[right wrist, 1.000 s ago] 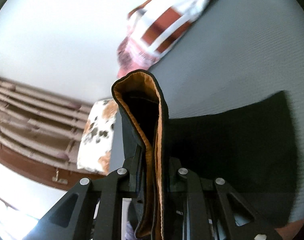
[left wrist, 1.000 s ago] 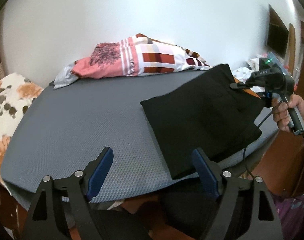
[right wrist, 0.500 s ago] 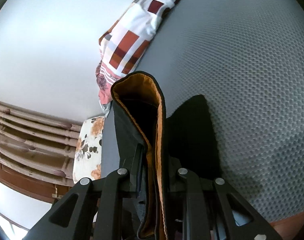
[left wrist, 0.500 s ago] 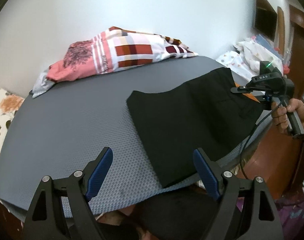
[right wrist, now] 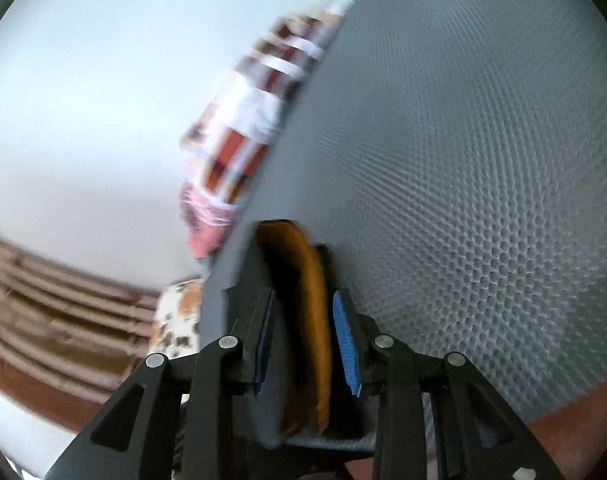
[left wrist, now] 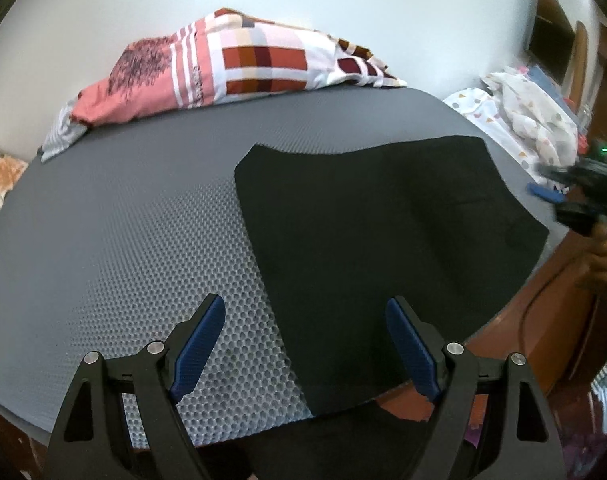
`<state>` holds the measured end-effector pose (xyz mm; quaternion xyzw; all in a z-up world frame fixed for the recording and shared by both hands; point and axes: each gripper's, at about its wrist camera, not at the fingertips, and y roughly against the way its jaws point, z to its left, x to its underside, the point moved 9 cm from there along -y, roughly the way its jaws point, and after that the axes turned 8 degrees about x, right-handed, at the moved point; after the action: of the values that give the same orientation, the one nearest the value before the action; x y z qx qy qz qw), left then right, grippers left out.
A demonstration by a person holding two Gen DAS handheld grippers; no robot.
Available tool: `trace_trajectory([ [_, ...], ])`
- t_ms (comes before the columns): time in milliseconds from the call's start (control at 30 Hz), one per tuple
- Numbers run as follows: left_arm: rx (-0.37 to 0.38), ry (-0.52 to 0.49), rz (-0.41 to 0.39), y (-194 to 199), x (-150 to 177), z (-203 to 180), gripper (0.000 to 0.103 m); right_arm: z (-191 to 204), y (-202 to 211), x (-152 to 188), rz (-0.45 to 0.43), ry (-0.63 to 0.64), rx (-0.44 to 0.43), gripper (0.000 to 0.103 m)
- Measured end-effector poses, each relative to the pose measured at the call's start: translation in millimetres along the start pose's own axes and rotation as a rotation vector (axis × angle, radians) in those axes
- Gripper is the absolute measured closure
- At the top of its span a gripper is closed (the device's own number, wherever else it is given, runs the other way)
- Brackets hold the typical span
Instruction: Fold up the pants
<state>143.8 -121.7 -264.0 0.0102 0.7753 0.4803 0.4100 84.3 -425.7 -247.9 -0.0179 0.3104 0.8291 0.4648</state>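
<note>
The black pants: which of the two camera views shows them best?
The left wrist view: the black pants lie spread across the gray mat, outline clear. The right wrist view shows only a blurred dark and orange edge between the right gripper's fingers.

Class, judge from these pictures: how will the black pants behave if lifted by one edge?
The black pants lie flat, following the grey mat, so probably floppy, draping when lifted. The edge by the right claw bends over, suggesting soft cloth. Thin layers look light.
</note>
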Motion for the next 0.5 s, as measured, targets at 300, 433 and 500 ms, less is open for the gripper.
trace_trajectory([
  [300,0.000,0.011,0.027,-8,9,0,0.020,41,-3,68,0.096,0.402,0.169,0.074],
  [433,0.000,0.014,0.033,-8,10,0,0.020,28,-12,78,0.095,0.408,0.221,0.074],
  [500,0.005,0.024,0.038,-8,11,1,0.020,17,-16,79,0.118,0.357,0.219,0.074],
])
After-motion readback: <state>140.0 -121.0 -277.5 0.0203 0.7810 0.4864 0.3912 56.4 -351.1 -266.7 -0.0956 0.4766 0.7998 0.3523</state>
